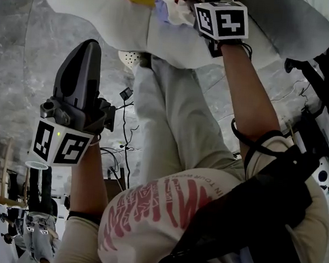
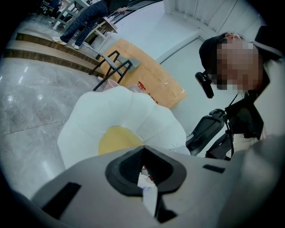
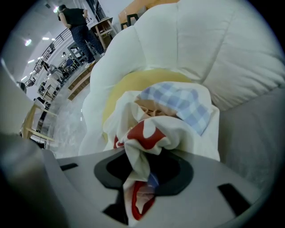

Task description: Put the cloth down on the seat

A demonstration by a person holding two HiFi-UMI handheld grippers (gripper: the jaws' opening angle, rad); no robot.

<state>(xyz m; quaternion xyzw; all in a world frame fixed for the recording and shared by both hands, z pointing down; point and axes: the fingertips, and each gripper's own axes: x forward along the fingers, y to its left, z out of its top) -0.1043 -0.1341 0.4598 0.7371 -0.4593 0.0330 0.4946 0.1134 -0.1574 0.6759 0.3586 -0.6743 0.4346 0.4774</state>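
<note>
Grey polished stone floor (image 1: 22,60) in an open hall. A white flower-shaped cushion seat (image 3: 187,40) with a yellow centre (image 2: 118,139) sits on it, right in front of the person's legs (image 1: 165,117).

Step in hand, as I read it: the release. The cloth (image 3: 178,104), white with red print and a blue check patch, is bunched on the yellow centre. Its tail runs up through the right gripper (image 3: 142,167), which points steeply down over the seat. The jaws stand a little apart and the tail looks slack between them, not squeezed.

The next move calls for wider jaws and a straight lift, so the tail slips out and the bunch isn't dragged off the cushion.

The left gripper (image 1: 87,45) is held off to the side, well apart from the cloth. Its jaws are together. A small white scrap (image 2: 145,183) with a red fleck shows between them; can't tell what it is.

Around:
- a brown cardboard sheet (image 2: 151,82) and a black-framed chair (image 2: 113,67) beyond the seat
- loose cables (image 1: 127,136) on the floor by the legs
- a bystander (image 3: 78,26) far back among tables

Nothing blocks the seat. The only snag risk is the tail caught in the jaws.
</note>
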